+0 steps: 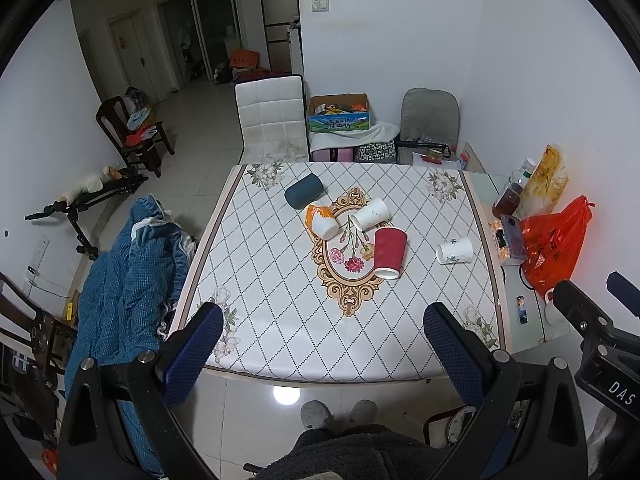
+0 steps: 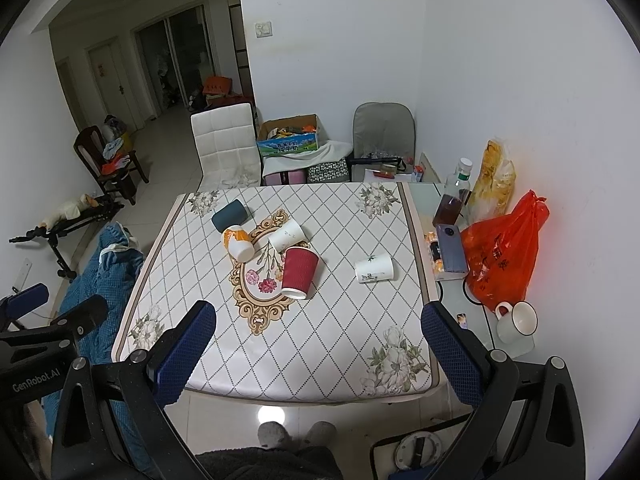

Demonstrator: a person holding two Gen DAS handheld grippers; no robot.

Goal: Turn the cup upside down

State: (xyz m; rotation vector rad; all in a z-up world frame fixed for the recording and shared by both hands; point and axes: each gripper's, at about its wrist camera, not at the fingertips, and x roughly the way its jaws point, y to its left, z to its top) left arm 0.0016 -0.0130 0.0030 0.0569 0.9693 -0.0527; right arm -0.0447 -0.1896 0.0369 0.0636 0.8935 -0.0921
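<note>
Landmark: we place everything against the red cup [image 1: 389, 252], which lies on its side near the middle of the surface [image 1: 280, 300], its open mouth toward us.
Left gripper [image 1: 324, 344]: we see its blue-padded fingers [image 1: 192, 354] spread wide with nothing between them, held above the near edge of the surface, well short of the red cup.
Blue jacket [image 1: 124, 280]: we see it heaped off the surface, far left of the red cup.
Dark blue cup [image 1: 304, 197]: we find it on its side, up and to the left of the red cup, well apart from it.
Orange-and-white cup [image 1: 322, 221]: on its side, left of the red cup and just behind it, close to the dark blue cup.
White cup [image 1: 371, 214]: on its side, just behind the red cup, near but not touching as far as we can tell.
Printed white cup [image 1: 454, 251]: on its side, right of the red cup, apart from it.
Right gripper [image 2: 320, 348]: we see its fingers [image 2: 450, 356] equally wide apart and holding nothing, above the near edge, short of the red cup.
Orange bag [image 2: 502, 256]: far right of the red cup, by the wall.
White mug [image 2: 516, 320]: upright, right of the red cup and nearer to us, in front of the orange bag.
</note>
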